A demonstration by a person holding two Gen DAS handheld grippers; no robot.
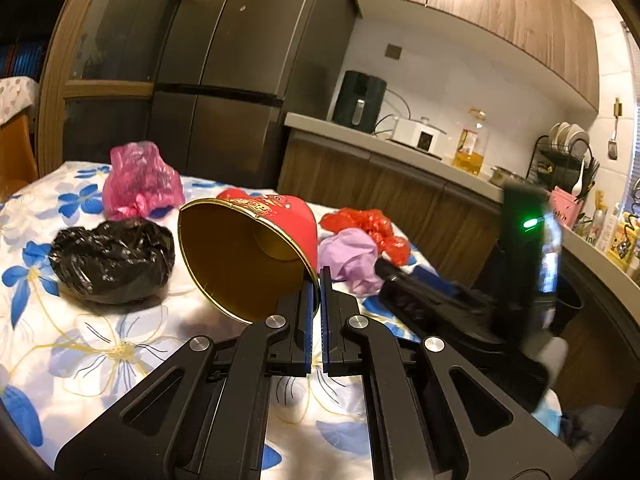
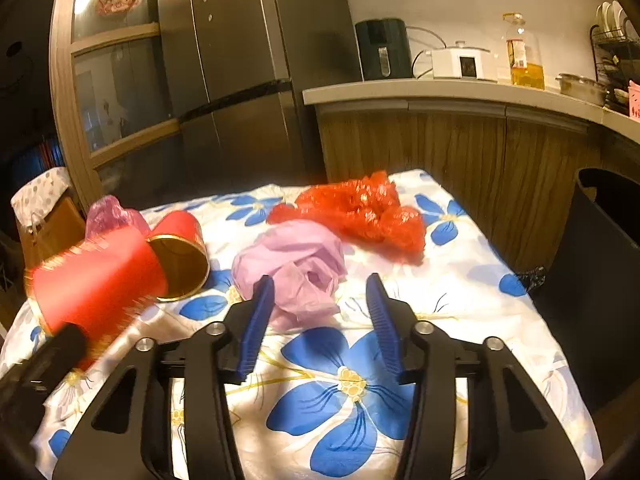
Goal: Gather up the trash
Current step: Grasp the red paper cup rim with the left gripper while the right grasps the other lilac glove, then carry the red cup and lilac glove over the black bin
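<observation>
My left gripper (image 1: 320, 278) is shut on the lower rim of a red paper cup (image 1: 248, 252) with a gold inside, which tilts with its mouth toward the camera just above the table. In the right wrist view this cup (image 2: 100, 280) shows as a blurred red shape at the left. Beside it a second red cup (image 2: 182, 258) lies on its side. My right gripper (image 2: 320, 280) is open, its blue pads on either side of a crumpled lilac wad (image 2: 296, 264) on the cloth. A crumpled red plastic bag (image 2: 360, 216) lies just beyond the wad.
A crumpled black bag (image 1: 112, 260) and a pink bag (image 1: 140, 180) lie on the floral tablecloth (image 2: 344, 392) to the left. A black bin (image 2: 600, 260) stands off the table's right edge. Behind are a dark fridge (image 1: 240, 80) and a kitchen counter (image 2: 440, 92) with appliances.
</observation>
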